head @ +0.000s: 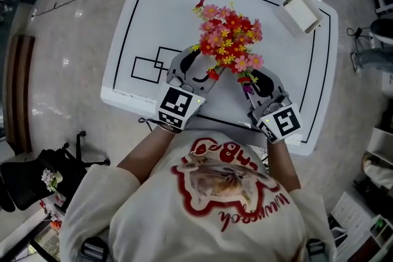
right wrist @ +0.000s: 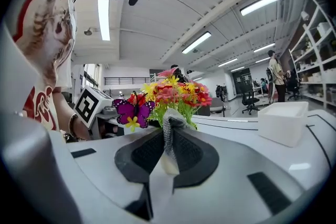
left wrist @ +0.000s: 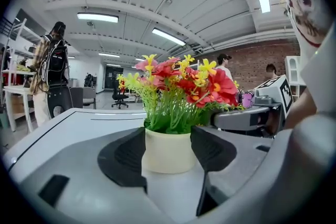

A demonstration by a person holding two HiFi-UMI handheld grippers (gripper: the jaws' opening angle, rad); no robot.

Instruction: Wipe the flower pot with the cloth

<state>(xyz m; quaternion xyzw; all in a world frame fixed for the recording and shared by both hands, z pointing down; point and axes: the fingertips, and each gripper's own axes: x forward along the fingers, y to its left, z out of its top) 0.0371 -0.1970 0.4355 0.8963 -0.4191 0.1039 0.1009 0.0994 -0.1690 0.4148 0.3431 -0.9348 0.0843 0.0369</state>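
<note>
I have the flower pot point(left wrist: 168, 152) in my left gripper point(left wrist: 168, 136): in the left gripper view the cream pot stands upright on the white counter point(head: 153, 9), and the two dark pads press on its sides just below the rim, so these jaws are clamped on it. From the head view I cannot see the pot itself, because its bunch of red, pink and yellow flowers point(head: 230, 37) spreads over it. The bunch sits near the counter's front edge, with one of my grippers on each side. My right gripper point(right wrist: 167, 149) comes in from the right, just beside the flowers. Its own view shows the jaws closed together on the cloth point(right wrist: 166, 131). A grey, mesh-textured fold stands up from between the pads, and a paler bit shows lower in the gap. Whether the cloth touches the pot I cannot tell from any view. A purple butterfly ornament point(right wrist: 131, 110) sticks out of the greenery on the side facing the right gripper. Beyond the bouquet, the left gripper view picks up the right gripper's marker cube point(left wrist: 275, 93). A white box point(head: 301, 12) lies at the far right corner of the counter, well apart from the pot.
</note>
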